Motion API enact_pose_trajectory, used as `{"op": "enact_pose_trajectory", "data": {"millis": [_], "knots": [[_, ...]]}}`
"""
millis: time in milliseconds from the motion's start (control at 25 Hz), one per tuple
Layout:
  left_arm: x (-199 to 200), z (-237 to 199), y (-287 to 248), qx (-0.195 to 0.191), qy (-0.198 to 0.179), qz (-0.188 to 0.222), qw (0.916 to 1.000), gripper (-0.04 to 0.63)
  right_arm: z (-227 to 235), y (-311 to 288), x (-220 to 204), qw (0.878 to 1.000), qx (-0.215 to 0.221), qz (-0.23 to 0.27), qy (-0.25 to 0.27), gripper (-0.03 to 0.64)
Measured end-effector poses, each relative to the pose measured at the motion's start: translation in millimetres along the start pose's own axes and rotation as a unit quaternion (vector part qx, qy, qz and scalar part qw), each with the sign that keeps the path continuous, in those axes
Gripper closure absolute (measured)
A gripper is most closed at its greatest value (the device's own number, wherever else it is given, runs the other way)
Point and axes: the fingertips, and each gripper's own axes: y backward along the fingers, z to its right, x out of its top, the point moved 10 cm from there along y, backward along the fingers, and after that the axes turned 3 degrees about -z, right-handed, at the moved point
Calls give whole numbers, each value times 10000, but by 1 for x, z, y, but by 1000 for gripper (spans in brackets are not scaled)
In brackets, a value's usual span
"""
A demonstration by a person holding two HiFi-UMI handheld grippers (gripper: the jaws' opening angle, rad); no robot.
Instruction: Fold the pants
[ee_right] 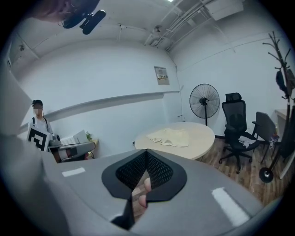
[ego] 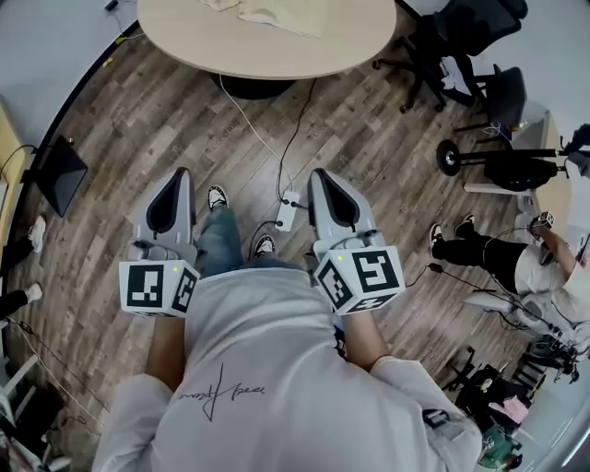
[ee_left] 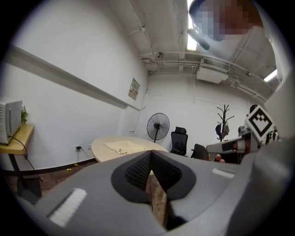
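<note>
Wooden floor [ego: 138, 120] spreads beneath a round table [ego: 277, 55], and the cream pants [ego: 281, 18] lie loosely on the tabletop. Well short of it, left gripper [ego: 181, 172] and right gripper [ego: 320, 172] hover side by side, jaws pressed together, empty

There are two: left gripper [ego: 181, 175] and right gripper [ego: 319, 175]. One counter [ego: 277, 51] carries one pair of pants [ego: 267, 14]. One fan [ee_right: 204, 102] and two office chairs [ee_right: 235, 120] [ee_right: 263, 127] stand far right.

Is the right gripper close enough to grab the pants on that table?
Probably not yet: the right gripper, shut, is by the person's waist, with floor between it and the table holding the pants. Nothing seems to block the way.
</note>
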Motion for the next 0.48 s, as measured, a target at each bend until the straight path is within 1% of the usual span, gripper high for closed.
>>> {"op": "enact_pose_trajectory", "data": {"millis": [240, 480], "knots": [[15, -58, -30, -101, 98, 90, 9999, 541, -32, -59, 19, 9999, -19, -43, 157, 623], [34, -99, -53, -258, 76, 173, 9995, 541, -48, -95, 43, 9995, -144, 55, 293, 623]]}}
